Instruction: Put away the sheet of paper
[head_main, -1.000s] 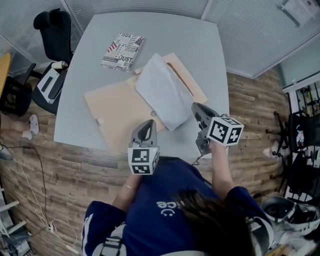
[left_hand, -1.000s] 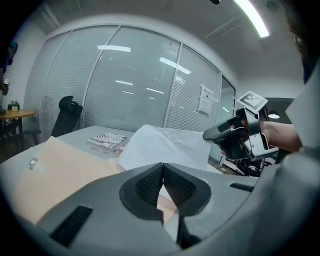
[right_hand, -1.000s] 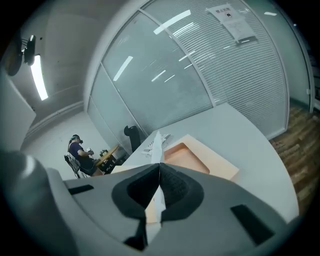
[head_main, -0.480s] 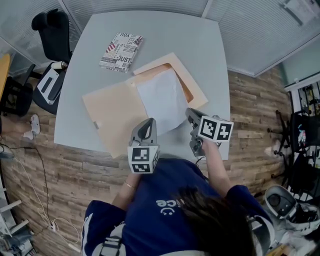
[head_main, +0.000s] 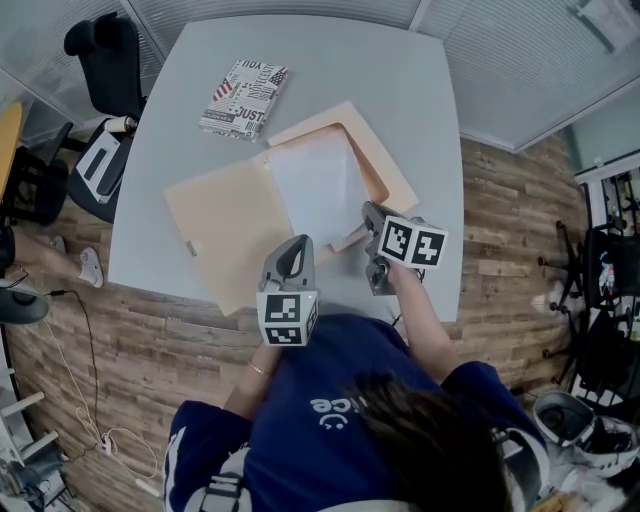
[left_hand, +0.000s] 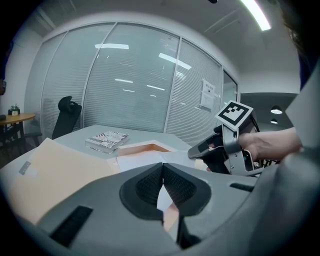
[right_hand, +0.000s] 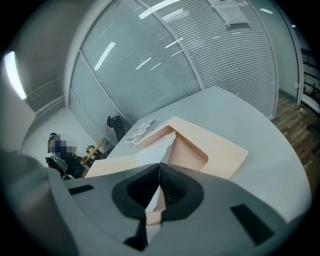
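While the manila folder (head_main: 222, 225) lies spread open on the grey table (head_main: 400, 90), the sheet of paper (head_main: 315, 188) is already down on its right-hand half, with the folder's raised edge showing past the paper at twelve and three o'clock. The right gripper (head_main: 369, 210) sits at the sheet's five o'clock corner, its jaws pressed together with the white edge caught between them, so to my eye the paper has been placed but not let go. The left gripper (head_main: 292, 245) hovers at the sheet's seven o'clock, over the near edge of the open cover, jaws closed, with nothing that I can see pinched in them. A printed book (head_main: 243, 97) rests apart at the folder's eleven o'clock. I judge the job well past halfway: the corner has yet to be released, and the cover folded over the sheet.
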